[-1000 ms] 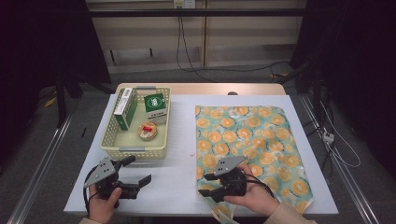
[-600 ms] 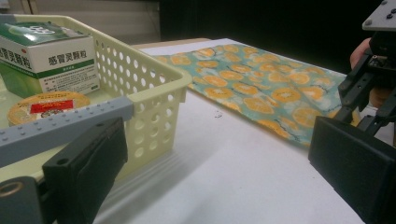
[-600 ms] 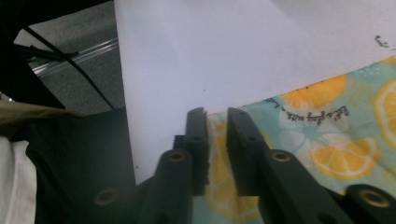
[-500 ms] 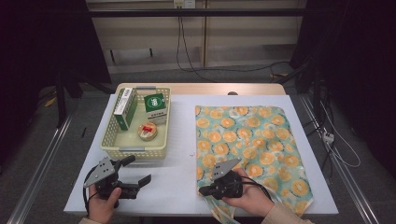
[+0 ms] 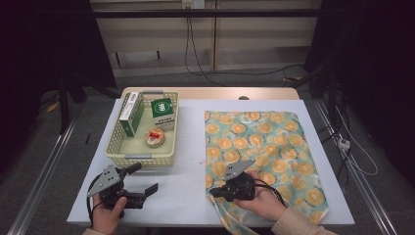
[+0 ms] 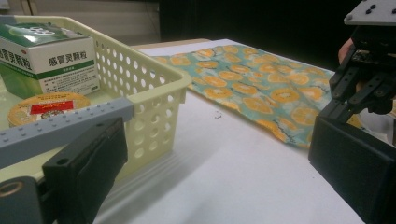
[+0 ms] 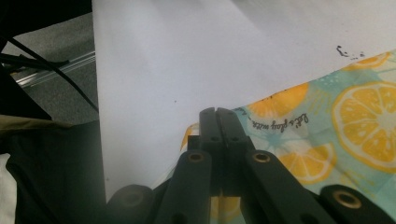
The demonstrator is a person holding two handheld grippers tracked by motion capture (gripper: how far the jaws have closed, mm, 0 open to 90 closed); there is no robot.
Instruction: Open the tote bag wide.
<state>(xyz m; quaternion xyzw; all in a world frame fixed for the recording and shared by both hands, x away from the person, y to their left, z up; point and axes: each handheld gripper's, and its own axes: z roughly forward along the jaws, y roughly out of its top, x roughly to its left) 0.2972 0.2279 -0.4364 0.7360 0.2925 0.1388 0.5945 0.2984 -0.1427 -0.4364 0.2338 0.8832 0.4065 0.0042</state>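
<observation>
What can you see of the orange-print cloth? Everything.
The cloth is thin teal fabric printed with orange slices and small script. It lies mostly flat on the right half of the white table, apart from the basket. Its near-left corner is bunched, where the right claw is shut on its edge.

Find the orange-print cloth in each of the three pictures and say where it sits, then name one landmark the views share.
High view: the orange-print cloth covers the table's right half, its near left corner at the right gripper.
Left gripper view: it stretches from the centre top to the right, beyond the basket.
Right gripper view: it lies at lower right, its edge pinched between the shut jaws.
Shared landmark: the white table top bordering the cloth's edge.
</observation>
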